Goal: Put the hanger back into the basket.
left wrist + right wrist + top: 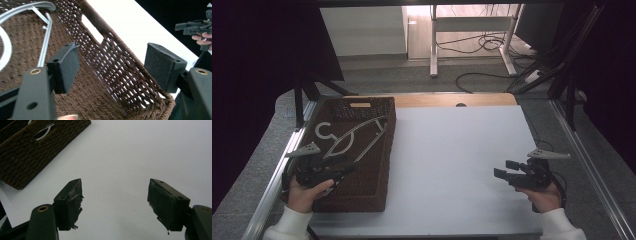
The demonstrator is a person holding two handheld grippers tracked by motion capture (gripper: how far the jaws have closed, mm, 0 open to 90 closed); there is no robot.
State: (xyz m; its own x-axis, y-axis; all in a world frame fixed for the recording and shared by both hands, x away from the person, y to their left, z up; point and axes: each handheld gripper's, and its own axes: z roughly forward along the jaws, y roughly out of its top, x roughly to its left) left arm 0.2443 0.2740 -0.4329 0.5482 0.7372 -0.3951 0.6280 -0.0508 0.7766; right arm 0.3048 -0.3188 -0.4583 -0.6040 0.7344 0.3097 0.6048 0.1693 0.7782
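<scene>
A silver clothes hanger [354,135] is seen lying inside the brown woven basket [377,192] at the tabletop's [452,165] left edge, where the left claw [343,171] is held open, empty, over it. The right claw [504,169] is held wide open above bare tabletop, well apart.

left hand [304,192] low at the left of the high view, its left gripper [343,170] pointing toward mid-frame, jaws wide apart with nothing pinched. right hand [544,195] low at the right, right gripper [504,169] aimed leftward, jaws spread wide, nothing between them. white sleeves at the bottom edge.
</scene>
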